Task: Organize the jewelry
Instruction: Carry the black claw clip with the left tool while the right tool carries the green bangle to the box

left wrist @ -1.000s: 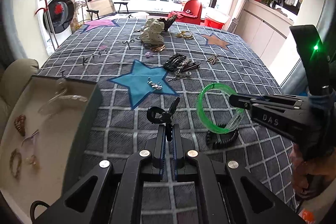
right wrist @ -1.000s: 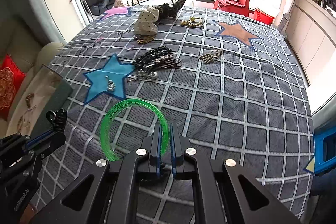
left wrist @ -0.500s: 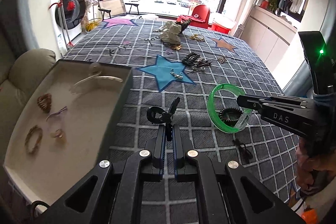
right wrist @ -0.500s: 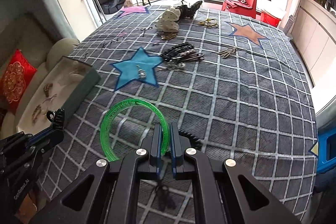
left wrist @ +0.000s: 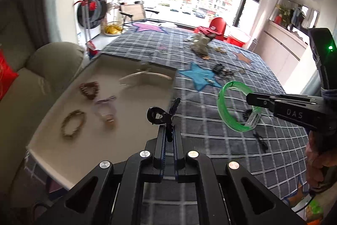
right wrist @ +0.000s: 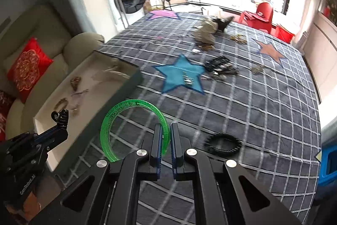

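My left gripper (left wrist: 168, 130) is shut on a small black hair clip (left wrist: 163, 113) and holds it above the near right edge of the cream tray (left wrist: 126, 136). It also shows in the right wrist view (right wrist: 61, 119). My right gripper (right wrist: 166, 132) is shut on a green bangle (right wrist: 118, 123), held above the checked cloth to the right of the tray. The bangle also shows in the left wrist view (left wrist: 227, 111). The tray holds two bead bracelets (left wrist: 72, 123), a purple piece (left wrist: 105, 104) and a clear headband (left wrist: 145, 76).
A black toothed bracelet (right wrist: 223, 141) lies on the cloth near my right gripper. More jewelry lies farther out: a dark pile (right wrist: 221, 66), a small piece on the blue star (right wrist: 187, 79) and a beige pouch (right wrist: 207, 35). A sofa with a red cushion (right wrist: 27, 69) stands left of the tray.
Both grippers have moved left toward the tray with their items still held. The tray now fills more of the left wrist view, and the left gripper's clip is now over its edge.
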{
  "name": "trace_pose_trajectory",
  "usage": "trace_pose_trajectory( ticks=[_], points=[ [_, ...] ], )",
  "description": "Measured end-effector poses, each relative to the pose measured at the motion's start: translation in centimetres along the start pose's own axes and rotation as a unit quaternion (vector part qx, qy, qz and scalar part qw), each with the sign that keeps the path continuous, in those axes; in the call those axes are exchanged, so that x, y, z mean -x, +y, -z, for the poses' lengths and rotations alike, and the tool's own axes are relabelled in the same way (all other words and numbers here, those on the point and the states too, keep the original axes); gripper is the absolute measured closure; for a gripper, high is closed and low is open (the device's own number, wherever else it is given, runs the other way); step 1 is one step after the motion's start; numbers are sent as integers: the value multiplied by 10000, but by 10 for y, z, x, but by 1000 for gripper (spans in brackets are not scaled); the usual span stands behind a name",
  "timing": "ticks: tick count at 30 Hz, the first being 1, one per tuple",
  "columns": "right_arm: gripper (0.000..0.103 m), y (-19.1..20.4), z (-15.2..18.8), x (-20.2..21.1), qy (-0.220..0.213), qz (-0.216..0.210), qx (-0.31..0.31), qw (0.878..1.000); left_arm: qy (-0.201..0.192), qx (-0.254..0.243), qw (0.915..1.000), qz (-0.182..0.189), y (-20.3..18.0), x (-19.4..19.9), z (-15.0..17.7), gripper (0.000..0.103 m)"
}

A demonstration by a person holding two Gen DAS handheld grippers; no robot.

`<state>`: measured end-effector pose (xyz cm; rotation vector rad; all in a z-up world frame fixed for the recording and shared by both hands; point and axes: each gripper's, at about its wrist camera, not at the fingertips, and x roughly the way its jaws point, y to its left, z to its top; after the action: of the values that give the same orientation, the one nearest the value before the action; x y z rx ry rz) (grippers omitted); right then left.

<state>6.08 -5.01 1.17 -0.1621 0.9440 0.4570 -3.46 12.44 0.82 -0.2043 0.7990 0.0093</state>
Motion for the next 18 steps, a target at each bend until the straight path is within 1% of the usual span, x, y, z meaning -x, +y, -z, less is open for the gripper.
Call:
trace_pose_trajectory(
  ticks=[11,15,18],
  points=[
    [95,72,-20,-16,68,-314,493,9983,-11,521,9974,-499,74,9,14,95],
    [95,94,-30,-30,151,-399,606,9973,21,650,9958,-637,95,7,17,95],
    [95,106,-36,-41,212,-385,681,9967,55,703,9951,-687,105,2,19,95]
  ],
)
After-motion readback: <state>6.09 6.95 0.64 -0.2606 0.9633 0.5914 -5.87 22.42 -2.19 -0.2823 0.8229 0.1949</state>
